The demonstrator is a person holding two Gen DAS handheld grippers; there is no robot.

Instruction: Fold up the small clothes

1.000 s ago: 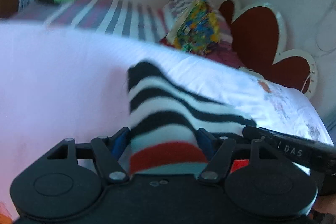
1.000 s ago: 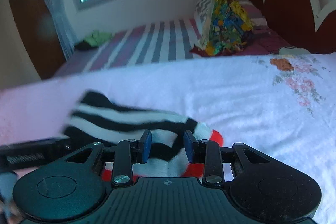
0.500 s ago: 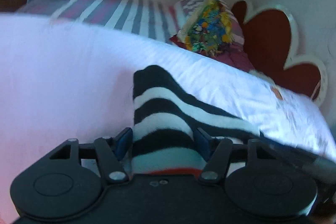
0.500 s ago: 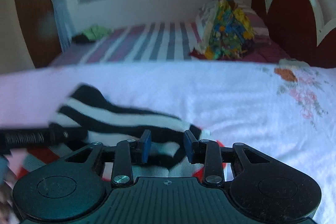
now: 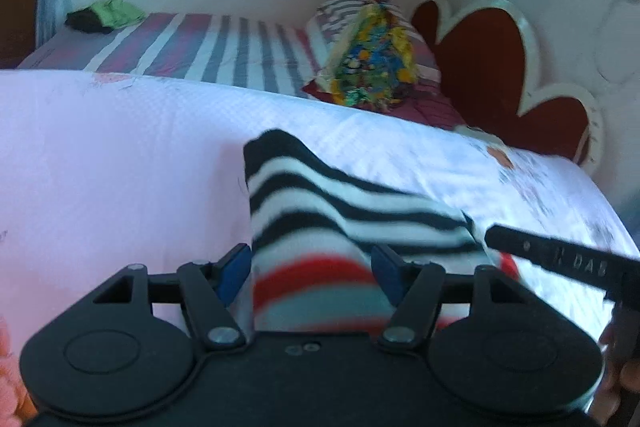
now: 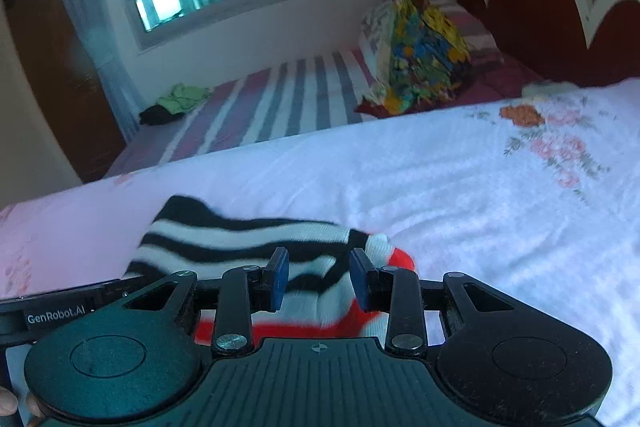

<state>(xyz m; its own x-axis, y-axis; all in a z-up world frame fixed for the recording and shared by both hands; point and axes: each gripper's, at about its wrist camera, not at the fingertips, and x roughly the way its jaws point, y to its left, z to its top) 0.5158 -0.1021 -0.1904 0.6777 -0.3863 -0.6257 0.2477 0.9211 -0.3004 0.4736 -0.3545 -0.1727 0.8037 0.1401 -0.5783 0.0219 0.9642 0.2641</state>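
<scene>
Sagging striped sock (image 5: 320, 211), red-banded end

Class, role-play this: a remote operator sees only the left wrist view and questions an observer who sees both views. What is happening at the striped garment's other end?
Operator: I see only a black bar at my right. Is the right hand-held gripper holding anything?
Observer: Yes. The right hand-held gripper has its blue pads closed on the striped garment, near the red edge.
Operator: What lies to that gripper's left?
Observer: A lettered bar reading GenRobot.AI, beside the garment.
</scene>
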